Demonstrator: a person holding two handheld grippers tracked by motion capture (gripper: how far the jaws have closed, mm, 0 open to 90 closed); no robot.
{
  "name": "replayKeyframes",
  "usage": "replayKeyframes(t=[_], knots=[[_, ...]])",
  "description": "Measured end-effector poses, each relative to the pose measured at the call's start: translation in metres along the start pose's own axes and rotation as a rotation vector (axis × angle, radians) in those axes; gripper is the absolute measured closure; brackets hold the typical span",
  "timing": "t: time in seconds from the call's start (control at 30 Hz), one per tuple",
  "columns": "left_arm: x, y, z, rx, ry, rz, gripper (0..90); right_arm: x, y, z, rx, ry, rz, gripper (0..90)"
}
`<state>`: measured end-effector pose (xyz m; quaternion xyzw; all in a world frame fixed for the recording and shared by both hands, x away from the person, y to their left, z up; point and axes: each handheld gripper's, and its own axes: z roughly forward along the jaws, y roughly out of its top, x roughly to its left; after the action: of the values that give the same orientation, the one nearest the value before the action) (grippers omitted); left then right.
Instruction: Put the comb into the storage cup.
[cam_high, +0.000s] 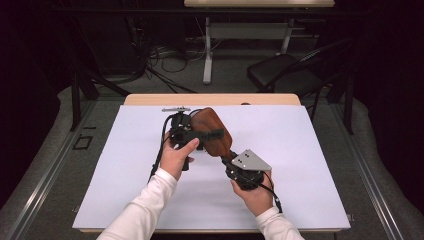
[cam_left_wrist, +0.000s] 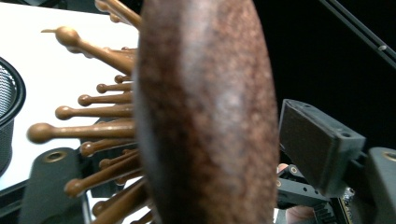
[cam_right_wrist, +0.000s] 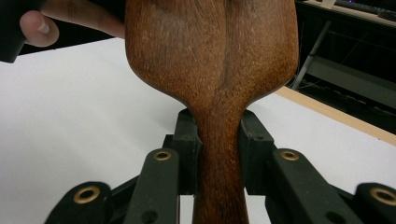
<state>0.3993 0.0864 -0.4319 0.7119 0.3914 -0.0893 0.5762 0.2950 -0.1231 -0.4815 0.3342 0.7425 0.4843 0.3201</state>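
One wooden hairbrush (cam_high: 212, 131) hangs above the table's (cam_high: 310, 190) middle, its handle clamped by the right gripper (cam_right_wrist: 219, 149), while the left gripper's (cam_high: 200, 134) two half-open jaws straddle its head untouched.

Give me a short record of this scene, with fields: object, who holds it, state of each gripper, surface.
object: wooden hairbrush, back side up, wooden pins beneath
right gripper: shut on the brush handle
left gripper: around the brush head, jaws not pressing; one pad stands apart from the wood
surface: white table cover
other: black mesh container at the edge of the left gripper view
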Motion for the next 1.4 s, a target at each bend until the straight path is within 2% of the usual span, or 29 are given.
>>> replayKeyframes(t=[0.33,0.37,0.53,0.6,0.97,1.0,1.13,1.23,1.4], knots=[[0.0006,-0.0011,-0.0018,-0.010,0.001,-0.009,32.8,0.0002,0.0001,-0.0006,-0.005,-0.003,0.000,72.0],[0.0011,-0.0014,-0.0020,-0.016,-0.005,-0.022,33.4,0.0003,0.0001,-0.0007,-0.005,-0.003,0.000,72.0],[0.0030,-0.0017,-0.0030,-0.017,-0.010,-0.033,38.0,0.0003,0.0000,-0.0007,-0.004,-0.002,0.003,72.1],[0.0040,-0.0017,-0.0035,-0.021,-0.022,-0.039,38.6,0.0002,-0.0001,-0.0008,-0.005,-0.001,0.003,72.1],[0.0040,-0.0019,-0.0041,-0.019,-0.022,-0.044,39.4,0.0003,-0.0003,-0.0008,-0.006,-0.001,0.002,72.0],[0.0039,-0.0022,-0.0044,-0.016,-0.022,-0.060,39.7,0.0005,-0.0005,-0.0005,-0.003,0.003,0.001,72.1],[0.0053,-0.0024,-0.0048,-0.017,-0.033,-0.075,41.5,0.0009,-0.0010,0.0000,-0.005,0.002,0.001,72.1],[0.0061,-0.0028,-0.0052,-0.019,-0.047,-0.102,42.7,0.0010,-0.0010,-0.0001,-0.008,0.002,-0.001,72.1],[0.0064,-0.0035,-0.0056,-0.020,-0.049,-0.112,43.3,0.0012,-0.0014,0.0002,-0.008,0.002,-0.003,72.1]])
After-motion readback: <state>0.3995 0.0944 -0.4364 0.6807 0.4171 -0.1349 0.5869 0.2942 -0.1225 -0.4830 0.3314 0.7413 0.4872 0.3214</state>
